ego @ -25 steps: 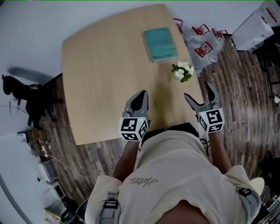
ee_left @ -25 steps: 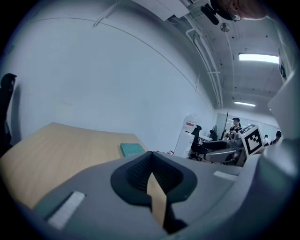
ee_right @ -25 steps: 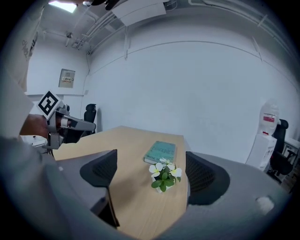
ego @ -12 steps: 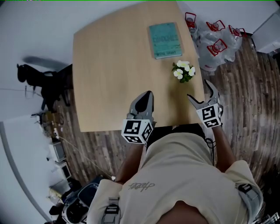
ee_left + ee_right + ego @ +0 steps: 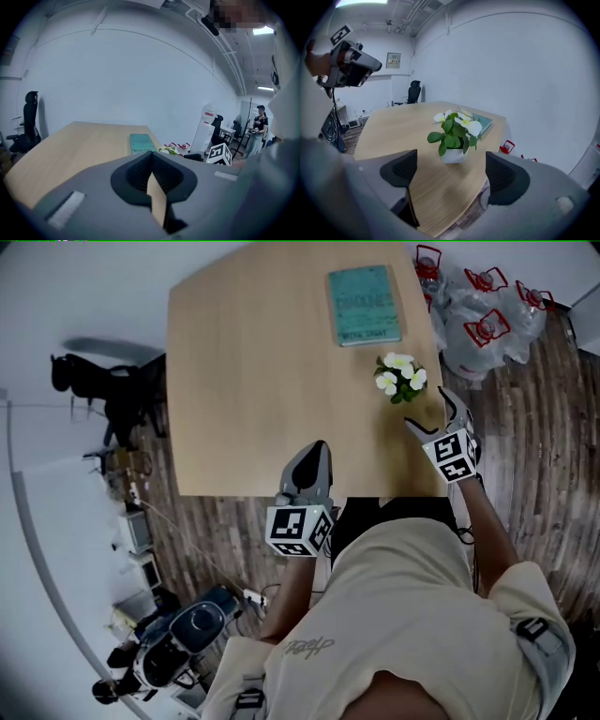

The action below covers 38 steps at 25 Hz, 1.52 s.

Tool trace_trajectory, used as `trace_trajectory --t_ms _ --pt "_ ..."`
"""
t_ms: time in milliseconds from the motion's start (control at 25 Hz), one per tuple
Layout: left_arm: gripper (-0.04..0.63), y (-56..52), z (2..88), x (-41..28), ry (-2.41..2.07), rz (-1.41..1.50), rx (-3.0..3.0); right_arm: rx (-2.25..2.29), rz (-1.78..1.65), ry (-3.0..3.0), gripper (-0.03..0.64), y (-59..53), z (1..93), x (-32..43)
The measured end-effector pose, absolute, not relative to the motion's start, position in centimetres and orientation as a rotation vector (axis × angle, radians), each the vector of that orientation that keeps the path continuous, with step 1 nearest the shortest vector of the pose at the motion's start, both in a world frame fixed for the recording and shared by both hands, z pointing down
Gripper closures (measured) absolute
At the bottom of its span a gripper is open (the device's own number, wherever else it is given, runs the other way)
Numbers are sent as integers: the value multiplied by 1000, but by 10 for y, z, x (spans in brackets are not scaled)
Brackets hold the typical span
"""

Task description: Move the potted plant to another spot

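potted plant (image 5: 454, 136) upright near right edge of table (image 5: 253, 381), just beyond right gripper (image 5: 429, 411), whose jaws stand wide apart, empty. left gripper (image 5: 314, 451) jaws together at near edge. risk: pinching leaves rather than pot could tip it or nudge it off. teal book (image 5: 365, 304), far side: title unreadable.

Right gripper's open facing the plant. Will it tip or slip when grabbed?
Likely top-heavy: the foliage spreads wider than the small white pot, so a high push may tip it. The pot looks smooth and rigid, so it could slip; grip low. The foliage probably just bends.
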<state>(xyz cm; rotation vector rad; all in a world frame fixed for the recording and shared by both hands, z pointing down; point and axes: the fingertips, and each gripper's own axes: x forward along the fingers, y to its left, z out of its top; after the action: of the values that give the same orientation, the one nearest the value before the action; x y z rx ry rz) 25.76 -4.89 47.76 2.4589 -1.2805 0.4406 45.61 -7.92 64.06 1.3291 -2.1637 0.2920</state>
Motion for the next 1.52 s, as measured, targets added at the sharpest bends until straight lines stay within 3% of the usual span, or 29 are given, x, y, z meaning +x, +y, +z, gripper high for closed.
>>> trace_trajectory --t_ms 600,1160,1520 --pt "581 -23 492 223 -1437 464 2276 1237 403 -2174 166 -125 695 439" --pt "581 -43 491 232 -1434 482 2290 1281 448 -2185 168 -156 700 429" --pt "581 -59 483 242 -1448 462 2300 1276 470 -2159 268 -160 707 427"
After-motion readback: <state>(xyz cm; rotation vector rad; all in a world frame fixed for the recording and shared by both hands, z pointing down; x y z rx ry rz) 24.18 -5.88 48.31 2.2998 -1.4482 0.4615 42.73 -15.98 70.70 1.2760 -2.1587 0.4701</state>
